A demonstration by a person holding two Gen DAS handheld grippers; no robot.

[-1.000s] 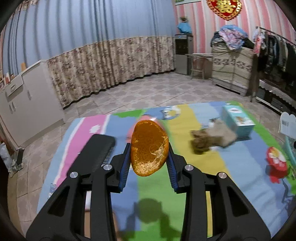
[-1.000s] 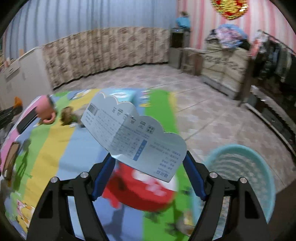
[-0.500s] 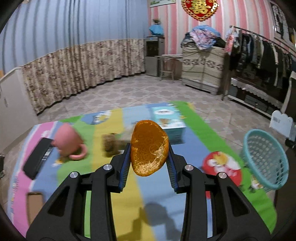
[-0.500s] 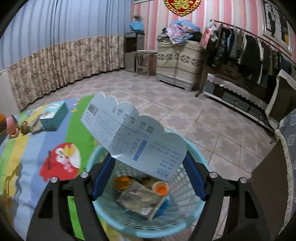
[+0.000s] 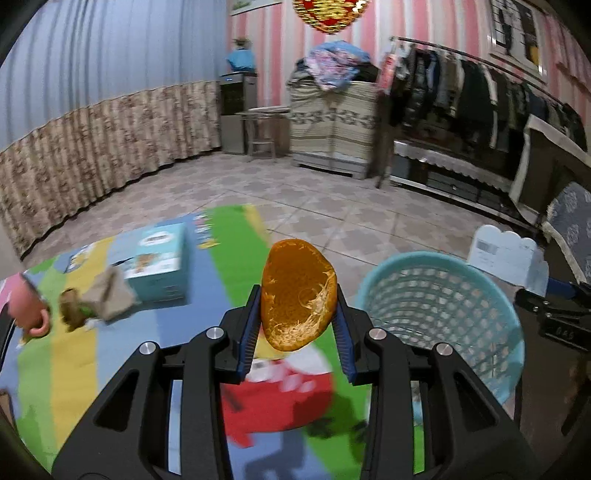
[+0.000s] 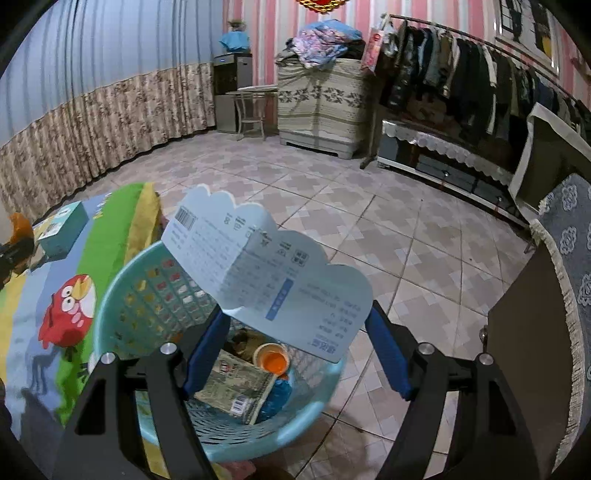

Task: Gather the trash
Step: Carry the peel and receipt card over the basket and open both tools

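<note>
Pink-striped wall [image 5: 424, 22], floral curtain [image 5: 110, 147], tiled floor [image 6: 369, 221], clothes rack [image 6: 461, 66], colourful play mat [image 5: 88, 350]

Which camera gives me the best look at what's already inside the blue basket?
Right wrist view: it looks down into the basket, showing a flattened carton and an orange cup. Left wrist view shows only the basket's mesh wall from the side, contents hidden.

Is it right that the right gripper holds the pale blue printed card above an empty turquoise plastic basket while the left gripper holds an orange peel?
Not quite: the turquoise plastic basket is not empty. The right wrist view shows a printed packet and an orange cap inside it. The rest stands: the right gripper holds the pale blue printed card above it, and the left gripper holds the orange peel.
</note>
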